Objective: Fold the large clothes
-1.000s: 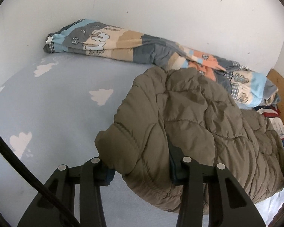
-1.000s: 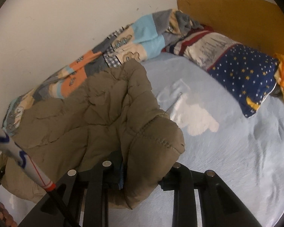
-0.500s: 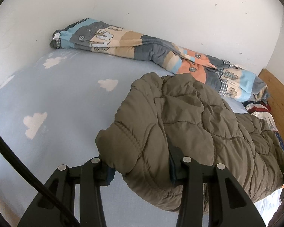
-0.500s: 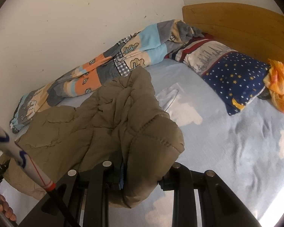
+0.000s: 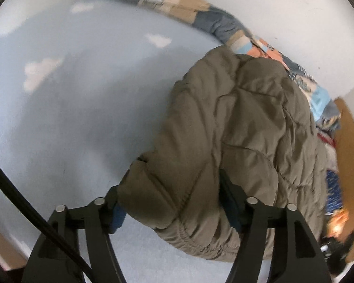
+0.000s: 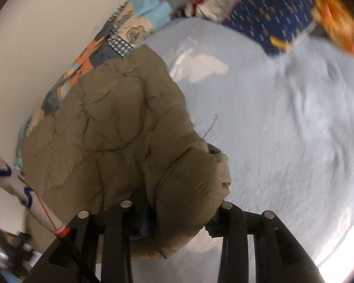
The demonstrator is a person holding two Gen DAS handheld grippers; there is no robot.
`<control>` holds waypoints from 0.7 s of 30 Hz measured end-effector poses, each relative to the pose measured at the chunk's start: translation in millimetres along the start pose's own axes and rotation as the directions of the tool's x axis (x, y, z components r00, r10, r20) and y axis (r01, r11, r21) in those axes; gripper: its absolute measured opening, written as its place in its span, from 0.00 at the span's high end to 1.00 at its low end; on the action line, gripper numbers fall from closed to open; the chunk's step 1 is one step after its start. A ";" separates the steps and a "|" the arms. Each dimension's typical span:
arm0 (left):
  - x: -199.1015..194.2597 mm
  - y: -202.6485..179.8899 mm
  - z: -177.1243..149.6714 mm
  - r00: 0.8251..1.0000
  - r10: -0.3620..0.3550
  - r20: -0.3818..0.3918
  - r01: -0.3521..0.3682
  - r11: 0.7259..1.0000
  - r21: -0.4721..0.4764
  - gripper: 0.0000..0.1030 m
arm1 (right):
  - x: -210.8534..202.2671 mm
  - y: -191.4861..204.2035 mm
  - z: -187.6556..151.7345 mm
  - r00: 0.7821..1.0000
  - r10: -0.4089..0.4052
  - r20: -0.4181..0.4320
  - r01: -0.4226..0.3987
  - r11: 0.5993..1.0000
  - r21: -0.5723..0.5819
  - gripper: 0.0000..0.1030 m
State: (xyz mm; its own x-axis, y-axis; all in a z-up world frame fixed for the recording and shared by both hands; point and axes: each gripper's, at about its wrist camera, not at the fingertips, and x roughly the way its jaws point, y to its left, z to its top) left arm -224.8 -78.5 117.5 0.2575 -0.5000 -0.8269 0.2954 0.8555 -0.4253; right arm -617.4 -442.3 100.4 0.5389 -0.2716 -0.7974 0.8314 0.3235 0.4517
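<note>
Compared with the earlier frames, both wrist views have tilted downward toward the sheet and blurred, and the olive padded jacket (image 5: 236, 127) now hangs nearer the lenses, which suggests a lift. The left gripper (image 5: 170, 202) is clamped on one padded edge of the jacket and the right gripper (image 6: 177, 214) on another (image 6: 120, 127), a two-point hold that spreads the bulky garment for folding. The jacket is raised above the blue cloud-print sheet (image 5: 82, 108), its far part resting against the patchwork quilt (image 6: 129, 28) along the wall.
</note>
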 end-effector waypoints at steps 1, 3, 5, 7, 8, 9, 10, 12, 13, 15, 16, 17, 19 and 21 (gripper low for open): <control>-2.9 8.4 1.5 1.000 -0.019 -0.007 0.018 0.999 -0.036 0.30 | -3.6 -6.7 0.0 1.000 0.027 -0.016 -0.027 0.999 0.035 0.54; -10.8 25.4 2.6 0.998 -0.063 -0.024 0.060 0.991 -0.119 0.28 | -14.8 -20.0 -3.5 0.997 0.079 -0.020 -0.076 0.991 0.111 0.48; -21.6 36.4 2.4 0.997 -0.077 -0.006 0.075 0.982 -0.174 0.28 | -28.4 -36.1 -9.0 0.991 0.133 -0.022 -0.126 0.973 0.194 0.45; -37.1 45.7 5.1 0.998 -0.036 0.041 0.044 0.976 -0.215 0.28 | -43.8 -46.9 -14.2 0.991 0.131 -0.002 -0.127 0.964 0.232 0.45; -42.5 49.5 7.6 0.997 -0.043 0.058 0.055 0.969 -0.239 0.28 | -53.3 -50.8 -15.3 0.995 0.096 0.022 -0.098 0.967 0.235 0.45; -49.0 51.9 8.9 0.996 -0.021 0.086 0.043 0.966 -0.253 0.28 | -62.3 -54.1 -15.4 0.996 0.075 0.050 -0.085 0.967 0.240 0.44; -56.7 50.0 9.5 0.992 0.016 0.128 0.016 0.969 -0.248 0.28 | -73.4 -59.1 -15.3 0.994 0.060 0.092 -0.081 0.964 0.254 0.44; -70.5 30.7 11.7 0.971 0.093 0.218 -0.055 0.983 -0.172 0.28 | -89.8 -54.7 -11.3 0.985 0.005 0.171 -0.044 0.973 0.226 0.43; -73.8 10.2 11.5 0.963 0.100 0.249 -0.079 0.992 -0.095 0.28 | -97.5 -43.1 -8.1 0.976 -0.027 0.218 -0.008 0.987 0.161 0.44; -73.1 -23.3 11.1 0.956 0.082 0.282 -0.098 0.994 0.044 0.28 | -103.3 -15.1 -4.2 0.960 -0.033 0.276 0.028 0.999 0.022 0.44; -69.8 -52.2 3.0 0.951 0.070 0.300 -0.120 0.981 0.152 0.28 | -102.1 3.3 -4.5 0.956 -0.009 0.294 0.027 0.998 -0.054 0.44; -66.2 -71.8 -4.3 0.949 0.060 0.310 -0.136 0.964 0.229 0.28 | -96.8 23.5 -6.1 0.956 0.018 0.292 0.022 0.991 -0.133 0.45; -52.4 -121.8 -27.1 0.945 0.036 0.324 -0.175 0.894 0.412 0.28 | -80.3 60.0 -13.9 0.962 0.061 0.266 0.010 0.967 -0.256 0.48; -33.7 -155.4 -45.9 0.948 0.030 0.318 -0.204 0.824 0.529 0.28 | -63.2 85.4 -20.5 0.969 0.085 0.233 -0.001 0.941 -0.338 0.57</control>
State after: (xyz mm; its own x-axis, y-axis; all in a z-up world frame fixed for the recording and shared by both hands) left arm -321.6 -188.4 194.6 0.5453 -0.4907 -0.6796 0.6776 0.7353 0.0128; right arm -583.2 -378.9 181.2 0.6242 -0.4465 -0.6411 0.7361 0.6111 0.2910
